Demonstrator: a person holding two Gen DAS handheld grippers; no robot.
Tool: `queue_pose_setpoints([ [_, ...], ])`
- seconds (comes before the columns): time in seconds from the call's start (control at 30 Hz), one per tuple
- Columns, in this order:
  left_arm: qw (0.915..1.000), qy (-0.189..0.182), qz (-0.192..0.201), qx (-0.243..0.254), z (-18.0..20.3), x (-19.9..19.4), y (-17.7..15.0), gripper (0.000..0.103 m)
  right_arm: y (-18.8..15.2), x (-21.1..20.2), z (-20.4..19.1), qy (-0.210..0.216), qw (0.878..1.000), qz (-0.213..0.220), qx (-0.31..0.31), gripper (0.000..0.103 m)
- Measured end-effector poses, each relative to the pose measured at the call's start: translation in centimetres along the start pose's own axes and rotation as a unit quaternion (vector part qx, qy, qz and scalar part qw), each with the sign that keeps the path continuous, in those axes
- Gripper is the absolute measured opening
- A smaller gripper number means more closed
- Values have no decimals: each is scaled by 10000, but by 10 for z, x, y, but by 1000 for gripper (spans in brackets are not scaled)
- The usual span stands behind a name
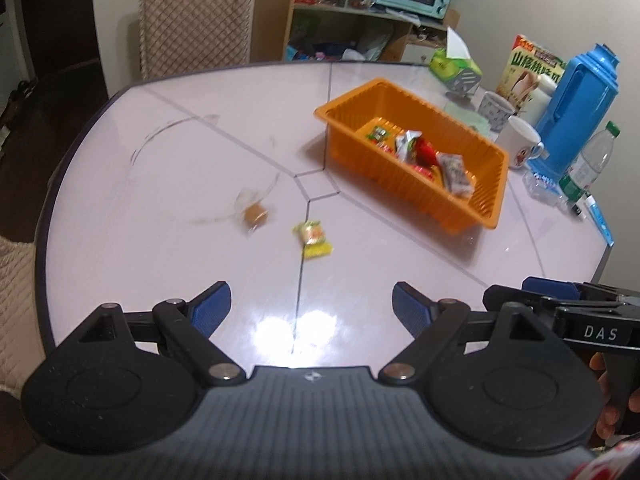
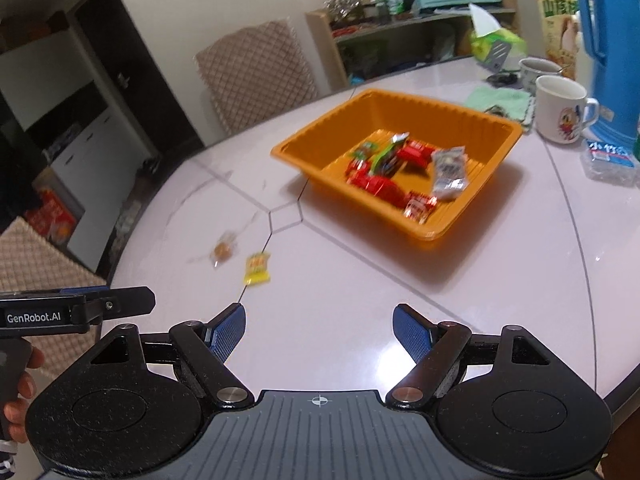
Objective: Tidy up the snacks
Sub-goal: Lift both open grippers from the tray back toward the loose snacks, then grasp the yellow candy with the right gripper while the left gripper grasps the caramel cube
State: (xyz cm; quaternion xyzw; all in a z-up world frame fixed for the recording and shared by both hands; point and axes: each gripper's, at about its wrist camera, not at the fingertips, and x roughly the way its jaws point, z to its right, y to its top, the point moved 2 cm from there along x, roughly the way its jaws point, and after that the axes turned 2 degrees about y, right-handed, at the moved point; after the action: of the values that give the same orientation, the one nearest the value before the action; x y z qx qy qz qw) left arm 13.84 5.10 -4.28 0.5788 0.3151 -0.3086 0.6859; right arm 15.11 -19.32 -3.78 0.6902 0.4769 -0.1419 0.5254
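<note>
Two snacks loose on the surface, the rest in the orange tray

Both the left hand-held gripper [image 1: 311, 307] and right hand-held gripper [image 2: 319, 325] hang above the pale surface [image 1: 168, 184] with jaws apart, holding nothing. A yellow snack packet [image 1: 314, 239] and a clear-wrapped candy [image 1: 255, 213] lie near each other, apart from the orange tray [image 1: 472, 216] of wrapped snacks [image 1: 424, 156].

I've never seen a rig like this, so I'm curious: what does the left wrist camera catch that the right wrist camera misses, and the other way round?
Only the left view shows the clear plastic bottle with a green cap, at the table's right edge.

Only the right view shows the orange-lidded jar on the shelf and the white cabinet at the left.

Both show the orange tray holding wrapped snacks, the yellow packet and clear-wrapped brown sweet loose on the table, the blue flask, and both open grippers.
</note>
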Motion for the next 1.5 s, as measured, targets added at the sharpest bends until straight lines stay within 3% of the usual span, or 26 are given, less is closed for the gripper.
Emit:
queue_pose_setpoints([
  [0.37,9991,233,-348,-84,-19,12,-26,86,-25,25,-17,43,9985,-479,-267,80],
  [0.7,9983,253,-514,-92,-34,29,-32,86,-27,58,-24,-42,9967,-750,-297,80],
  [1.23,9982,265,-521,-144,-60,54,-17,86,-12,109,-50,8,9953,-668,-705,80],
  [1.37,9983,293,-487,-130,-67,63,-9,86,-2,122,-57,42,9944,-530,-913,68],
  [1.5,9985,308,-429,-149,-73,69,0,86,9,138,-61,60,9942,-448,-981,62],
])
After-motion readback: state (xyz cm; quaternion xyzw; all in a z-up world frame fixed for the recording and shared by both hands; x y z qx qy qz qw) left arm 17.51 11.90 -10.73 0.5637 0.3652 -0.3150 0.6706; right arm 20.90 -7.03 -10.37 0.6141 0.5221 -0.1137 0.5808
